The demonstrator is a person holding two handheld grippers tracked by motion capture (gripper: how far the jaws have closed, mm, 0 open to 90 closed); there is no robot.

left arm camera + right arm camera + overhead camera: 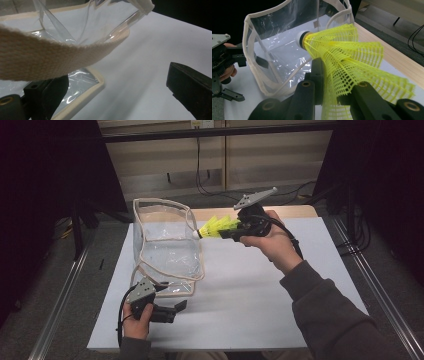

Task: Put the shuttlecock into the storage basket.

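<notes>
A clear plastic bag (165, 240) with beige fabric trim stands open on the white tabletop (250, 295), left of centre. My right gripper (227, 231) is shut on the yellow mesh skirt of a shuttlecock (216, 226). It holds the shuttlecock level above the table, with the white cork (196, 234) pointing at the bag's right rim. In the right gripper view the shuttlecock (342, 57) fans out between the jaws in front of the bag (274, 45). My left gripper (172, 297) is open at the bag's near bottom corner. In the left gripper view (117, 82) a beige strap (37, 60) crosses just in front.
A strip of bare wood (295, 211) runs along the table's far edge. Black cables (210, 180) lie on the floor behind it. Metal rails (370, 285) flank the table on both sides, and the surroundings are dark.
</notes>
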